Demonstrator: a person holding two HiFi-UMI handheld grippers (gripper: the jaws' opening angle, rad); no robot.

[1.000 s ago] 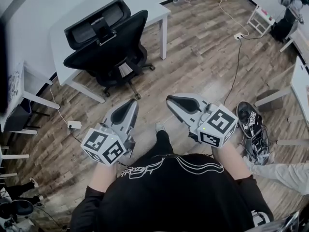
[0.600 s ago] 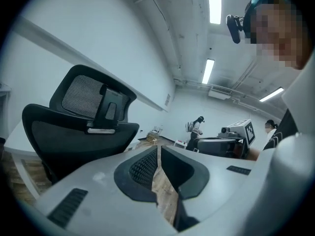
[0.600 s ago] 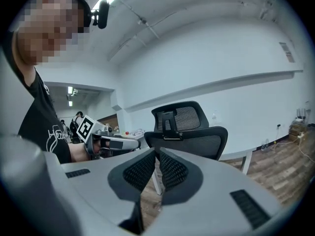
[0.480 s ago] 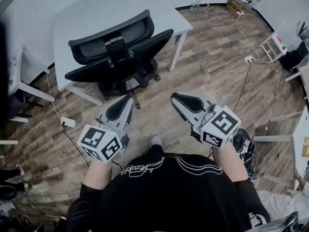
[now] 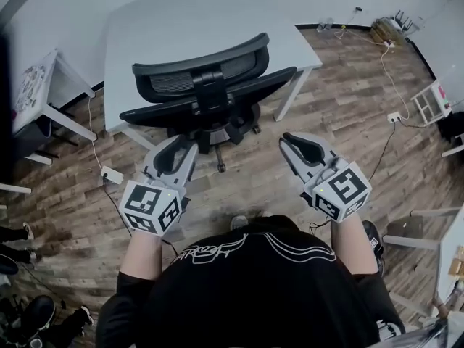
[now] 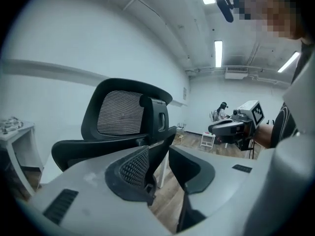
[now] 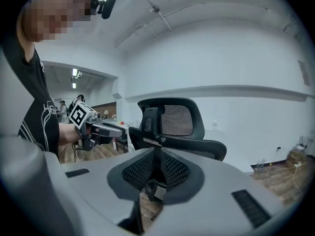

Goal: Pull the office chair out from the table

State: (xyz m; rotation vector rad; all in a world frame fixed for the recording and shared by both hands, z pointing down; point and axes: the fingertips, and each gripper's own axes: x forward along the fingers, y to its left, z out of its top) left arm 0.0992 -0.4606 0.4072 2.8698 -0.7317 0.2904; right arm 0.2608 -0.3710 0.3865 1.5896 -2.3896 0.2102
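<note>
A black office chair (image 5: 210, 96) with a mesh back stands tucked against the white table (image 5: 188, 27), its back towards me. My left gripper (image 5: 176, 145) hovers short of the chair's left side, not touching it. Its jaws have just been opening and stand apart with nothing between them; in the left gripper view the chair (image 6: 123, 117) shows beyond the left gripper (image 6: 160, 154). My right gripper (image 5: 293, 140) hangs to the right of the chair, shut and empty. In the right gripper view, the right gripper (image 7: 157, 156) points at the chair's back (image 7: 177, 122).
A small white side table (image 5: 43, 93) stands at the left. A power strip (image 5: 110, 174) with a cable lies on the wood floor near the left gripper. The table's leg (image 5: 290, 96) stands right of the chair. A white rack (image 5: 431, 100) sits at the far right.
Both grippers have moved forward towards the chair, which now sits nearer and more central in the head view. The left jaws have parted; the right jaws remain shut.
</note>
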